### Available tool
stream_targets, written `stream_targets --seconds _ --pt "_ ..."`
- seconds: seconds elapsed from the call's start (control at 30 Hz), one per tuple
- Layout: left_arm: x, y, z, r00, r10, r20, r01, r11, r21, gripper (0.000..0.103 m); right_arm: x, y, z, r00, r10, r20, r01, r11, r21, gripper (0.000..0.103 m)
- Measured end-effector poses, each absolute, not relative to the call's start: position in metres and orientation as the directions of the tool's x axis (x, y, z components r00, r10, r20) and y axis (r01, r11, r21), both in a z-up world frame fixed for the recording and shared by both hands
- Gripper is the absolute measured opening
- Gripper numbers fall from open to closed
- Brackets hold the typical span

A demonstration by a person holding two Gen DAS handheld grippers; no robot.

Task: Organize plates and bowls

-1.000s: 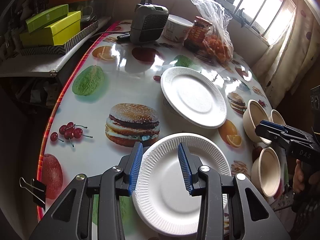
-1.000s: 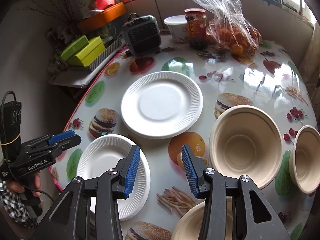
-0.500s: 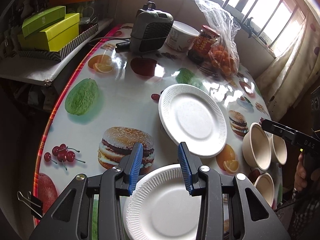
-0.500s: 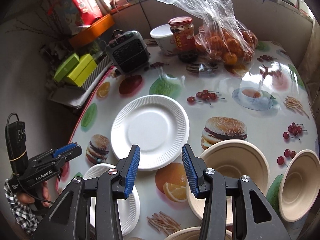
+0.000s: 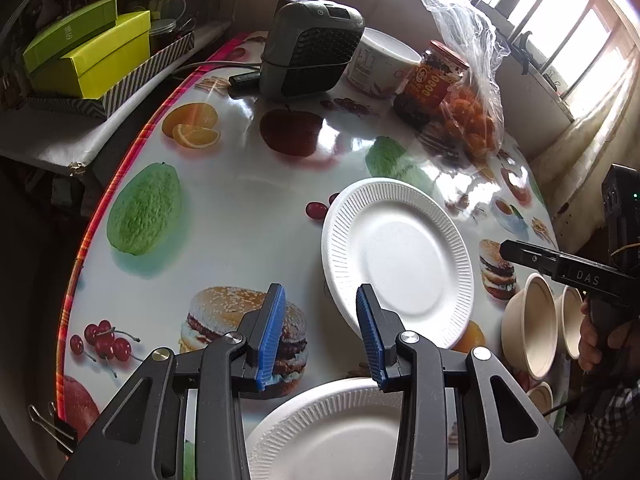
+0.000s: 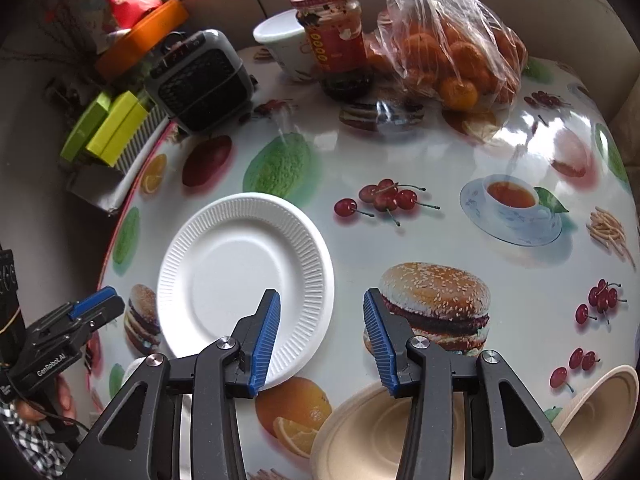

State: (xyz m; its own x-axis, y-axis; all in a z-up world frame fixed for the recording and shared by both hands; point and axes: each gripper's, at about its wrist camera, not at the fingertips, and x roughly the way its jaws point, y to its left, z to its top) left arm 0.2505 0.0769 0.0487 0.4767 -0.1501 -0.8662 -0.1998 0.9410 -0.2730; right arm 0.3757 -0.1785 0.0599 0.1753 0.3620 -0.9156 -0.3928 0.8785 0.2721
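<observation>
A white ribbed paper plate (image 5: 398, 256) lies mid-table; it also shows in the right wrist view (image 6: 244, 280). A second white plate (image 5: 328, 428) lies at the near edge, under my left gripper (image 5: 320, 336), which is open and empty above it. Beige bowls (image 5: 528, 332) stand at the right edge. My right gripper (image 6: 320, 338) is open and empty, above a beige bowl (image 6: 360, 436), with another bowl (image 6: 600, 412) to its right. Each gripper shows in the other's view: the right gripper (image 5: 516, 251) and the left gripper (image 6: 98, 304).
At the table's far side stand a grey heater (image 5: 312, 40), a white cup (image 5: 380, 64), a red-lidded jar (image 6: 332, 28) and a bag of oranges (image 6: 448, 48). Green boxes (image 5: 88, 52) sit on a shelf to the left. A binder clip (image 5: 52, 428) grips the table edge.
Both grippers have pulled back and tilted up. The near plate and the bowls have slid toward the bottom of the views. Both grippers stay open.
</observation>
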Motion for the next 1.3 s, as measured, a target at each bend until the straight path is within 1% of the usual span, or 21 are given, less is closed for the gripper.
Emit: stream_targets --seconds 0.17,0.6,0.7,0.77,1.0,1.2,1.27,1.3 --pt "0.261 0.075 0.036 0.443 -0.162 -0.882 -0.207 0.939 -0.276 0.038 0.388 -0.175 0.04 0.133 0.36 -0.924 -0.379 0.879 0.288 0.043" --pt "0.277 0.072 0.015 0.394 -0.164 -0.904 -0.229 0.935 -0.27 0.038 0.394 -0.159 0.019 0.073 0.352 -0.933 -0.403 0.866 0.295 0.041" --pt "0.277 0.07 0.013 0.389 -0.163 -0.907 -0.222 0.939 -0.264 0.038 0.394 -0.159 0.016 0.066 0.357 -0.932 -0.4 0.865 0.303 0.04" --pt "0.278 0.07 0.011 0.385 -0.163 -0.908 -0.225 0.938 -0.264 0.035 0.395 -0.159 0.015 0.063 0.354 -0.933 -0.399 0.866 0.302 0.037" --pt "0.279 0.068 0.012 0.388 -0.165 -0.907 -0.222 0.938 -0.265 0.03 0.395 -0.161 0.014 0.06 0.366 -0.929 -0.394 0.864 0.315 0.034" --pt "0.278 0.067 0.012 0.393 -0.168 -0.904 -0.222 0.937 -0.27 0.026 0.394 -0.162 0.014 0.059 0.371 -0.927 -0.393 0.862 0.321 0.026" --pt "0.278 0.066 0.013 0.397 -0.167 -0.903 -0.222 0.937 -0.271 0.023 0.393 -0.162 0.014 0.059 0.373 -0.926 -0.394 0.861 0.322 0.021" --pt "0.279 0.066 0.013 0.398 -0.167 -0.902 -0.221 0.937 -0.271 0.022 0.393 -0.162 0.014 0.058 0.371 -0.927 -0.395 0.861 0.32 0.02"
